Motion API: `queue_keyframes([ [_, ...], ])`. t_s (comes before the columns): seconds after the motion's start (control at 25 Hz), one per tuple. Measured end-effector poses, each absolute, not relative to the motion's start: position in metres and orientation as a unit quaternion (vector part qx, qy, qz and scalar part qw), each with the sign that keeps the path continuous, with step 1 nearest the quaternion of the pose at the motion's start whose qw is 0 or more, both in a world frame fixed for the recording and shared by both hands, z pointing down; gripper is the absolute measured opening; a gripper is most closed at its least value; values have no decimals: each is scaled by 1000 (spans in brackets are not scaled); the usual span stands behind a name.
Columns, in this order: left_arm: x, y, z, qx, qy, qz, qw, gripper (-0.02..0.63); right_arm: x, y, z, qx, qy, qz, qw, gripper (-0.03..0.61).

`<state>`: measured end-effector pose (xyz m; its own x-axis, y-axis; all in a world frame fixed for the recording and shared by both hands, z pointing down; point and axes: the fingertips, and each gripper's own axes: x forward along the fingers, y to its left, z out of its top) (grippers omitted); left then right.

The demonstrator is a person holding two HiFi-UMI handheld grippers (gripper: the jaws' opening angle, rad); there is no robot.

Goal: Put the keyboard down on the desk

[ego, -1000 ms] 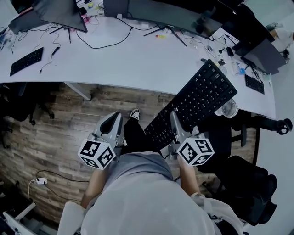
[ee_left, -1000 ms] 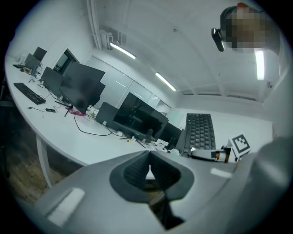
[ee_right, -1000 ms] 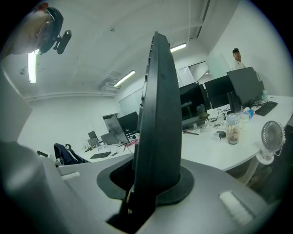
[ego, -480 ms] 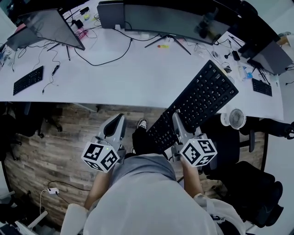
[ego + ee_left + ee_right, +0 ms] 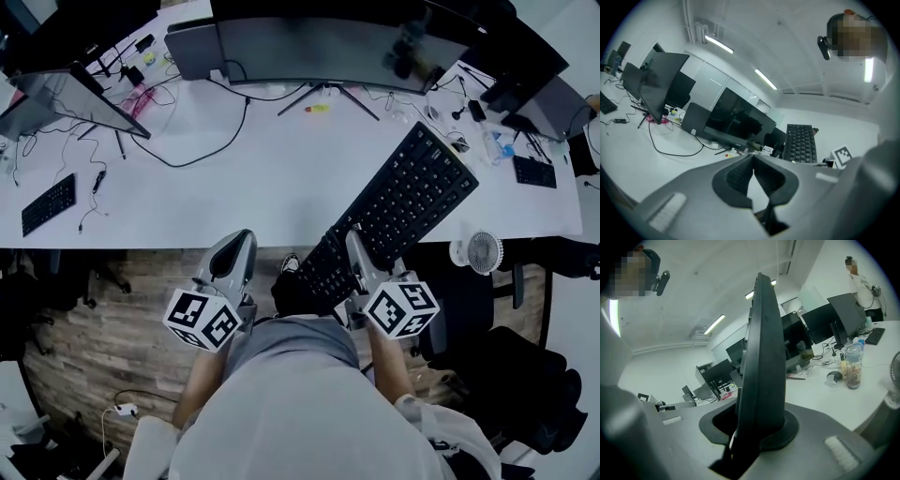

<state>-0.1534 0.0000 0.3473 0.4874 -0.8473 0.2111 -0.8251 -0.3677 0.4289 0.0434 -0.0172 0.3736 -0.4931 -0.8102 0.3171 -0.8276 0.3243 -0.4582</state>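
A wide curved monitor (image 5: pixel 319 42) stands far centre. A small white fan (image 5: pixel 480 251) shows right, a spare small keyboard (image 5: pixel 47 203) far left.

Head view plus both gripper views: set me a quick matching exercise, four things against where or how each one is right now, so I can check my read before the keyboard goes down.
Things:
1. large keyboard
2. left gripper
3. small fan
4. small keyboard

States:
A. lying flat at the left end of the desk
B. clamped in the right gripper
C. jaws together, nothing between them
D. just off the desk's front edge, at the right

Pairs: 1-B, 2-C, 3-D, 4-A
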Motion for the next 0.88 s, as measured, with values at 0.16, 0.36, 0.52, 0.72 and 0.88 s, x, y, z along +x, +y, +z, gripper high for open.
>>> queue_keyframes([
  [0.16, -144, -31, 346, 836, -493, -14, 240, 0, 49, -42, 379, 508, -807, 301, 2, 104],
  [0.36, -129, -62, 347, 845, -482, -5, 232, 0, 61, -70, 387, 514, -798, 314, -14, 104],
  [0.52, -122, -79, 349, 847, -479, 1, 230, 0, 69, -87, 394, 515, -791, 328, -29, 104],
  [0.72, -116, -93, 350, 847, -478, 3, 233, 0, 75, -102, 398, 515, -787, 338, -36, 104],
  [0.88, -111, -101, 349, 847, -476, 6, 237, 0, 80, -110, 399, 515, -784, 344, -38, 104],
])
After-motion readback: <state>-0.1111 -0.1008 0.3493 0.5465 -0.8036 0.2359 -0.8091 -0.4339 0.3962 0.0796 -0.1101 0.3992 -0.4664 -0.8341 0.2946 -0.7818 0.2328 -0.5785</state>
